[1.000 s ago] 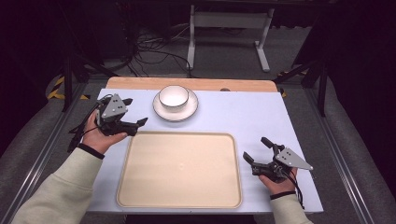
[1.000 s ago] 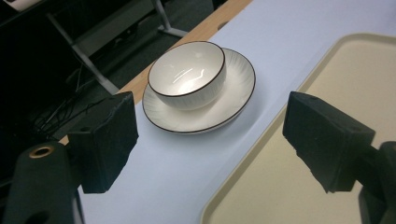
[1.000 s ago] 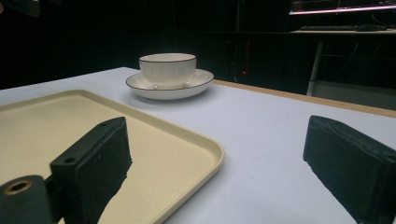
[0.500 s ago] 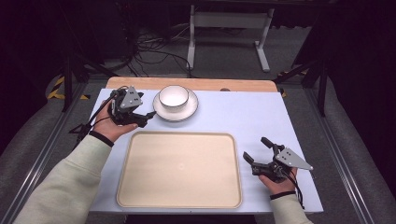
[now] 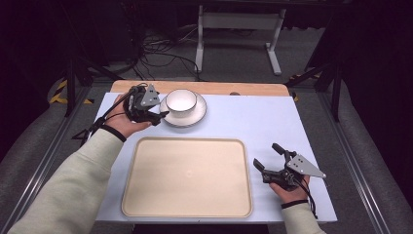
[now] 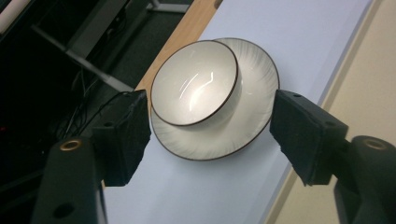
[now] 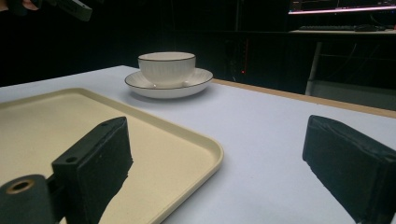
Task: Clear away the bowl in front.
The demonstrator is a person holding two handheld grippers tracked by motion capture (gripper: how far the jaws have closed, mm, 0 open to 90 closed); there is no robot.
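- So, the bowl point(image 5: 181, 100) sits on the saucer point(image 5: 196, 117) at the far side of the table point(image 5: 253, 122), a bit left of the middle. It sits off to one side of the saucer, so more rim shows on the other side.
- Your left gripper point(image 5: 157, 115) is just left of the saucer. Its jaws have just been closing in, but they are spread apart and do not touch yet. In the left gripper view the bowl and saucer sit between them, I think so you can grab the pair.
- The tray point(image 5: 146, 204) lies bare on the near side, likely the spot for them.
- Your right gripper point(image 5: 269, 157) rests on the table just right of the tray, jaws spread with nothing in them, out of the way.
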